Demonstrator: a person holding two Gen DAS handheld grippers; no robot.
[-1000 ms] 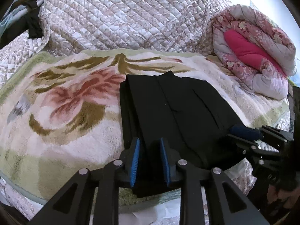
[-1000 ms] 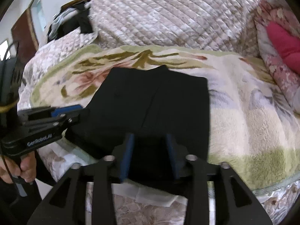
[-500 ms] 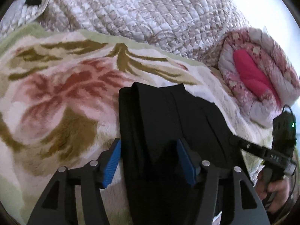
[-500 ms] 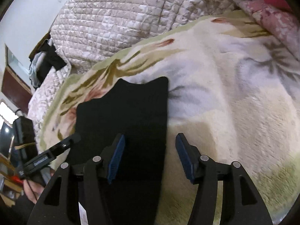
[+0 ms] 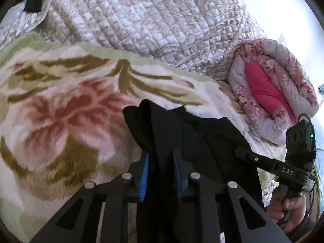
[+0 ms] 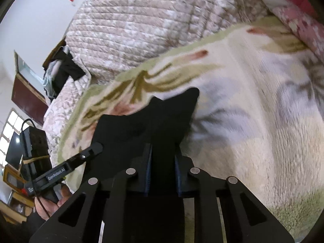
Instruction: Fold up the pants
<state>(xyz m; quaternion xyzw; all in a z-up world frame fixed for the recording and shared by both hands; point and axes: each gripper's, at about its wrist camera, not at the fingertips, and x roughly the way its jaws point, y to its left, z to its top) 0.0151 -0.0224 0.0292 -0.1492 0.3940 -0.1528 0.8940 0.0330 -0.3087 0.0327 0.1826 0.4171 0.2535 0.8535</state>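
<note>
Black pants (image 5: 192,137) lie folded on a floral blanket (image 5: 60,117), their near end lifted. My left gripper (image 5: 161,174) is shut on the pants' left near edge, cloth bunched between its blue pads. My right gripper (image 6: 162,172) is shut on the pants (image 6: 145,129) at their right near edge. Each gripper shows in the other's view: the right one (image 5: 269,162) at the pants' right side, the left one (image 6: 68,166) at their left side.
A quilted beige cover (image 5: 151,20) rises behind the blanket. A rolled pink floral quilt (image 5: 273,93) lies at the back right. Dark clothes (image 6: 64,70) hang at the far left, by a wooden cabinet (image 6: 26,93). The blanket (image 6: 253,111) spreads to the right of the pants.
Both grippers opened wide half a second ago and have now shut on the pants' near edge. The near end is lifted and the cloth has bunched up.
</note>
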